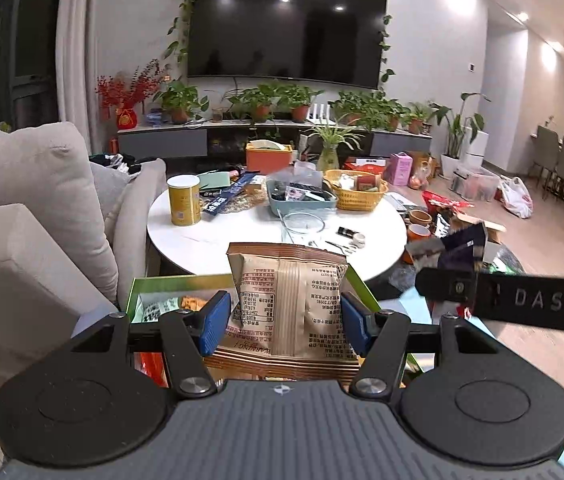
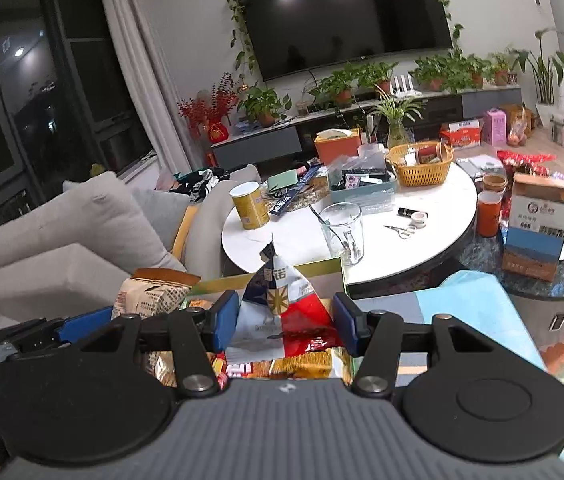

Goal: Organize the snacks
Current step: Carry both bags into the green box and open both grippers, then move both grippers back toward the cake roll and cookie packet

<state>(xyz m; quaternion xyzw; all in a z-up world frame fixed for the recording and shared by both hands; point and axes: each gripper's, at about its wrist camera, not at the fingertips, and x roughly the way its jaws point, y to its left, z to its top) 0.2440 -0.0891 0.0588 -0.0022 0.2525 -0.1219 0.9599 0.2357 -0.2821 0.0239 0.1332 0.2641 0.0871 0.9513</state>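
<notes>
My left gripper (image 1: 285, 320) is shut on a brown paper snack bag (image 1: 290, 300) with printed text, held upright above a green box (image 1: 169, 284) that has other snack packets in it. In the right wrist view, my right gripper (image 2: 286, 318) is shut on a blue, white and red snack packet (image 2: 277, 304) over the same green box (image 2: 322, 270), where orange and red packets (image 2: 302, 364) lie. The brown bag (image 2: 149, 292) and one blue left finger (image 2: 85, 326) show at the left of that view.
Just beyond the box stands a round white table (image 1: 241, 240) with a yellow can (image 1: 183, 200), a glass mug (image 2: 342, 232), a yellow basket (image 2: 422, 164) and a teal tray (image 1: 302, 196). A grey sofa (image 1: 33, 208) is on the left. A cardboard carton (image 2: 538, 224) sits on a dark side table at the right.
</notes>
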